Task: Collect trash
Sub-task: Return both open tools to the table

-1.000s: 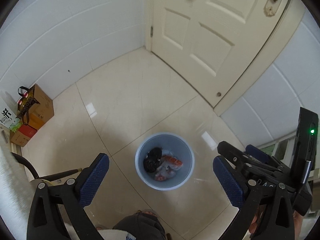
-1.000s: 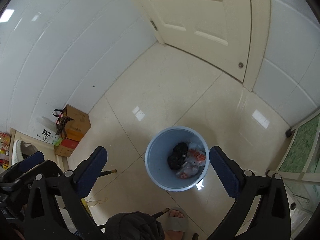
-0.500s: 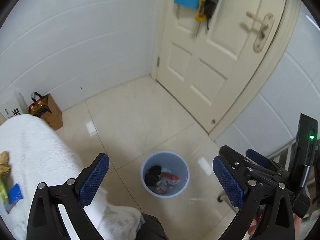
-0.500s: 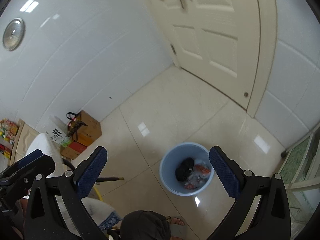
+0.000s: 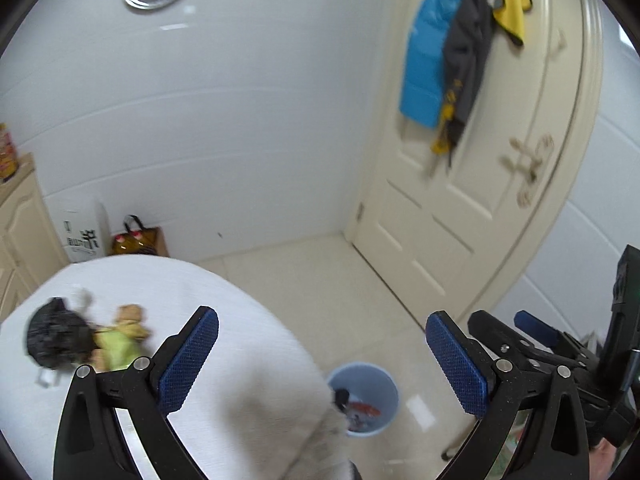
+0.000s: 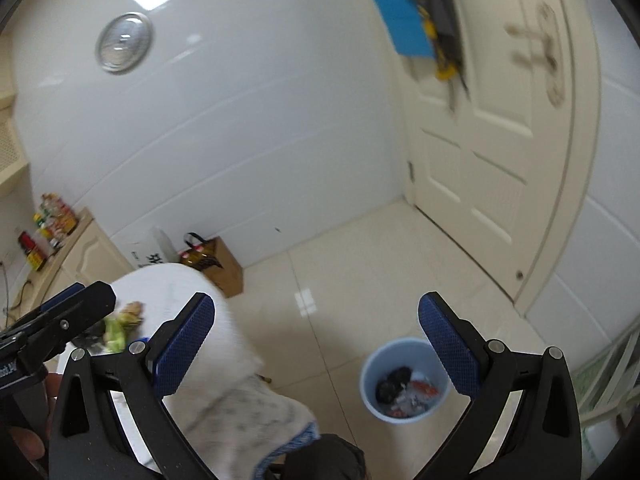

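Blue bin (image 5: 363,399) on floor tiles, holding trash | white-clothed counter (image 5: 224,320) carries black bag (image 5: 56,334) and yellow-green wrapper (image 5: 120,344) | left claw (image 5: 320,360) apart, empty | right claw (image 6: 316,354) apart, empty

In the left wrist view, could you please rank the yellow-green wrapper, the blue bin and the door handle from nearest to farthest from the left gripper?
From the left gripper:
1. Yellow-green wrapper, on the white table, left.
2. Blue bin, on the floor, lower right.
3. Door handle, high on the right.
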`<state>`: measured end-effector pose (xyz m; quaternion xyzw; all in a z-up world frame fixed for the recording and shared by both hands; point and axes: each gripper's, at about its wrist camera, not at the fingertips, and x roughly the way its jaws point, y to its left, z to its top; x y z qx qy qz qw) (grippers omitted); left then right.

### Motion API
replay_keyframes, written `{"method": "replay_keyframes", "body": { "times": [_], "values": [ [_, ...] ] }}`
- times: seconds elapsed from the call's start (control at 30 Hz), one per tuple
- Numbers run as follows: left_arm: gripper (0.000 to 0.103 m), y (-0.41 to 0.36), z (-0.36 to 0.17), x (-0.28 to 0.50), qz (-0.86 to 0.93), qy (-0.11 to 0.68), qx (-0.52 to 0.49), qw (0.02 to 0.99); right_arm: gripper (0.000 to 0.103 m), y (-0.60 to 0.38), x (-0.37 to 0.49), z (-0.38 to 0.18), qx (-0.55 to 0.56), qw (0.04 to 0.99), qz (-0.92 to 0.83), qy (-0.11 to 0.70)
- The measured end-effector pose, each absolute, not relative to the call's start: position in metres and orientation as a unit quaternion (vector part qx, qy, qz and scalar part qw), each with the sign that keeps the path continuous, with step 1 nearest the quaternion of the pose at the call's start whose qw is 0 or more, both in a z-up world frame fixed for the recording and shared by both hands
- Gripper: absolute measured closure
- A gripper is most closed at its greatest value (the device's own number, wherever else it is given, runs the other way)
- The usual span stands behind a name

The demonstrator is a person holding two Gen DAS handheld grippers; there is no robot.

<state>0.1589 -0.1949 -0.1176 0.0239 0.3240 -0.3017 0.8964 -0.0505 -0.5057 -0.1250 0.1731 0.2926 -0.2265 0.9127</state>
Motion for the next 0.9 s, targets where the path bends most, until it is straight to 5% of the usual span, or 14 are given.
{"method": "replay_keyframes", "body": {
  "times": [0.47, 0.9],
  "values": [
    [0.001, -0.052, -0.105, 0.042, -0.208, 0.262, -0.025, 0.942, 0.000, -0.378, -0.014, -0.082, 0.072, 0.952, -0.142, 0.263],
    [0.001, 0.015, -0.139, -0.020, -0.108, 0.275, -0.035, 0.955, 0.000, -0.299, 0.033, -0.113, 0.018, 0.951, -0.069, 0.301]
  ]
}}
